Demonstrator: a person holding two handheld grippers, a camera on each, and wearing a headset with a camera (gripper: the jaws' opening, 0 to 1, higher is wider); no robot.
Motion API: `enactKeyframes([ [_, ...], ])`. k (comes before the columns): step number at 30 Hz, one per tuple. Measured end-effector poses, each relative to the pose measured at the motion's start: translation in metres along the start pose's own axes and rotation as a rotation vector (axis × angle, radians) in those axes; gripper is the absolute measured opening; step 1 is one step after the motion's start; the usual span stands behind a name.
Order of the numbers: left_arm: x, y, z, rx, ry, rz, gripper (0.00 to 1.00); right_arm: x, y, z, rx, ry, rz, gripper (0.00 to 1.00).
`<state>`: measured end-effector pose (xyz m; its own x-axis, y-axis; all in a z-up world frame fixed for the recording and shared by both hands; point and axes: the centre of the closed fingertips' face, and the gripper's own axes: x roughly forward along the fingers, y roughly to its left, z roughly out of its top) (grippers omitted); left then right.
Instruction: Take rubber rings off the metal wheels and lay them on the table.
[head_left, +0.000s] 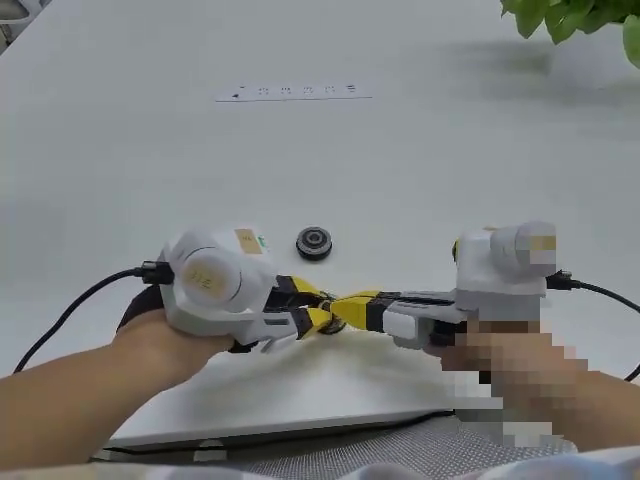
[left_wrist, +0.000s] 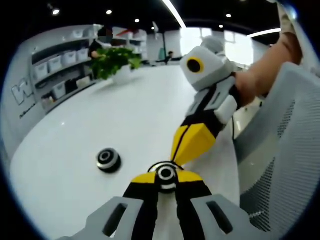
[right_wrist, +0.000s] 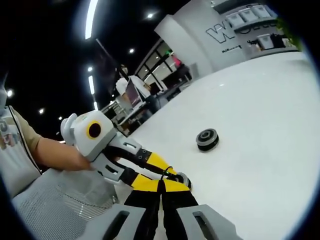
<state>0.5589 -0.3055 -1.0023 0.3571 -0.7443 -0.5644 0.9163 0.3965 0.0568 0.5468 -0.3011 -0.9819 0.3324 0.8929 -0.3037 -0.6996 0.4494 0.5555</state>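
Observation:
Just above the near edge of the white table (head_left: 150, 150), my left gripper (head_left: 322, 312) is shut on a small metal wheel (left_wrist: 166, 175) held between its yellow tips. From the right, my right gripper (head_left: 347, 304) meets it tip to tip. Its jaws are together on a thin black rubber ring (right_wrist: 168, 172) that loops off the held wheel (right_wrist: 183, 180). In the left gripper view the right gripper (left_wrist: 176, 158) comes down from the upper right onto the wheel. A second wheel (head_left: 314, 243) with its black ring on lies flat on the table just beyond the grippers.
A strip of printed marks (head_left: 295, 92) lies farther back on the table. Green plant leaves (head_left: 570, 15) reach in at the far right corner. A thin white board (head_left: 300, 395) lies under the grippers at the near edge. Cables (head_left: 70, 310) trail from both grippers.

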Motion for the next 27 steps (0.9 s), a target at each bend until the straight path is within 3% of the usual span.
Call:
enactKeyframes([
  [10, 0.000, 0.000, 0.000, 0.000, -0.005, 0.006, 0.12, 0.002, -0.014, 0.000, -0.036, 0.023, -0.061, 0.00],
  [27, 0.000, -0.001, 0.001, -0.002, -0.003, -0.002, 0.14, 0.000, -0.023, -0.007, -0.024, 0.038, -0.086, 0.00],
])
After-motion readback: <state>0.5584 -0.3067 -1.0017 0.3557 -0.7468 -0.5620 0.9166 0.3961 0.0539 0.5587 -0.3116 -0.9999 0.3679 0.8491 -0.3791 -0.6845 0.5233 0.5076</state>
